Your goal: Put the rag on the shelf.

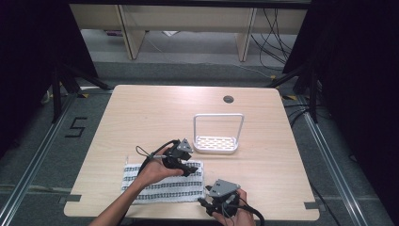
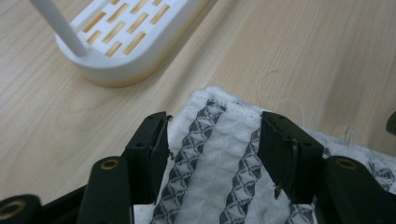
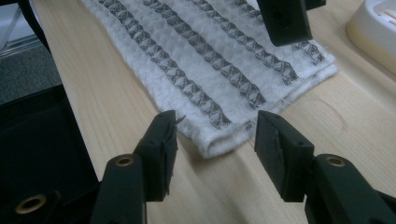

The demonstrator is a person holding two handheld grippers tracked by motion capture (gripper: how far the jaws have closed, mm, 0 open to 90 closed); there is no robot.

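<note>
Folded striped towel (image 1: 163,182) flat on worktop (image 1: 141,113), near front edge, white rack (image 1: 217,134) just beyond. Left claw (image 2: 212,140) wide, straddling far right corner. Right claw (image 3: 215,135) wide, low at near right corner. Risk: pinching top layer only, fold opening; layer count unclear. Possible snag on loose threads.

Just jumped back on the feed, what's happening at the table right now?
A person is working a folded, striped white cloth at the near edge of the wooden table. The left hand-held gripper is open over the cloth's corner nearest the white rack. The right hand-held gripper is open too, lined up with the cloth's folded near corner, jaws either side of it. Neither has closed on the fabric yet. The rack stands apart from the cloth.
</note>
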